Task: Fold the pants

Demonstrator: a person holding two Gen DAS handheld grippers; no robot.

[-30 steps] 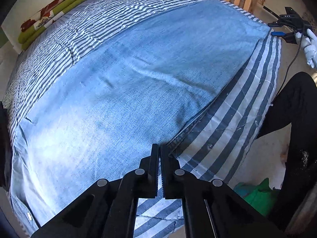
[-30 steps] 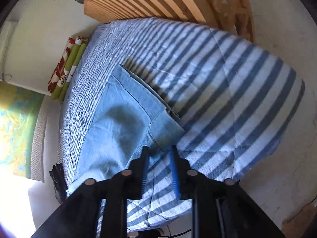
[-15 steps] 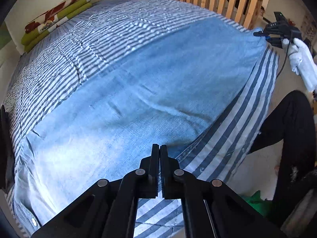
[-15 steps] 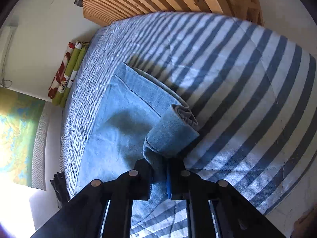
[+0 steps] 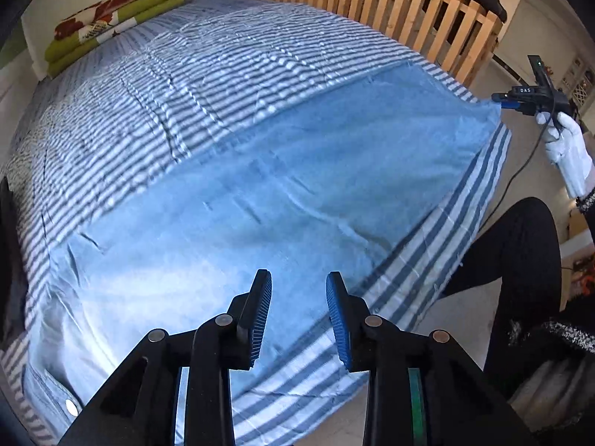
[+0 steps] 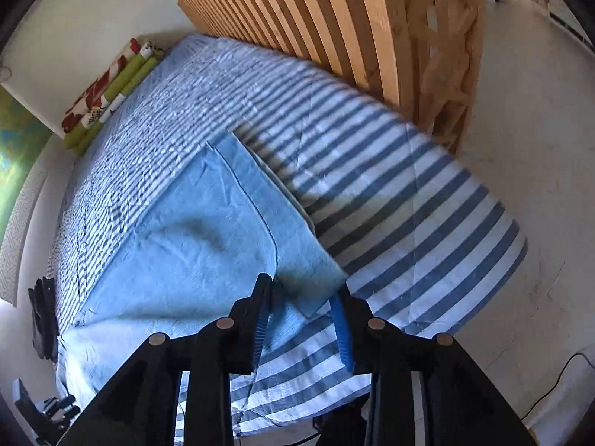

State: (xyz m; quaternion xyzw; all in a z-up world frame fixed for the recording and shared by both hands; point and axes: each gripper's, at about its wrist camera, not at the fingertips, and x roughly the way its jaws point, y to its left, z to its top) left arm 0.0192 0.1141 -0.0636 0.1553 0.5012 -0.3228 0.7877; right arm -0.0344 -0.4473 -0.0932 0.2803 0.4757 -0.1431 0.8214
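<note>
A: Seeing pants [image 5: 260, 193] flat on the striped bed cover [image 5: 208, 74], legs doubled along the near edge.
B: We note left gripper [image 5: 297, 312] spreading, nothing between; right gripper [image 6: 299, 316] spreading too, hem below, unpinched.

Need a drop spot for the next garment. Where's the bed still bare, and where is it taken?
Free: the striped bedspread between the jeans' hem end and the wooden slat rail, and the wide band between the jeans and the folded blanket by the wall. Crowded: the near edge, where the jeans lie under both opening grippers, left gripper and right gripper.
</note>
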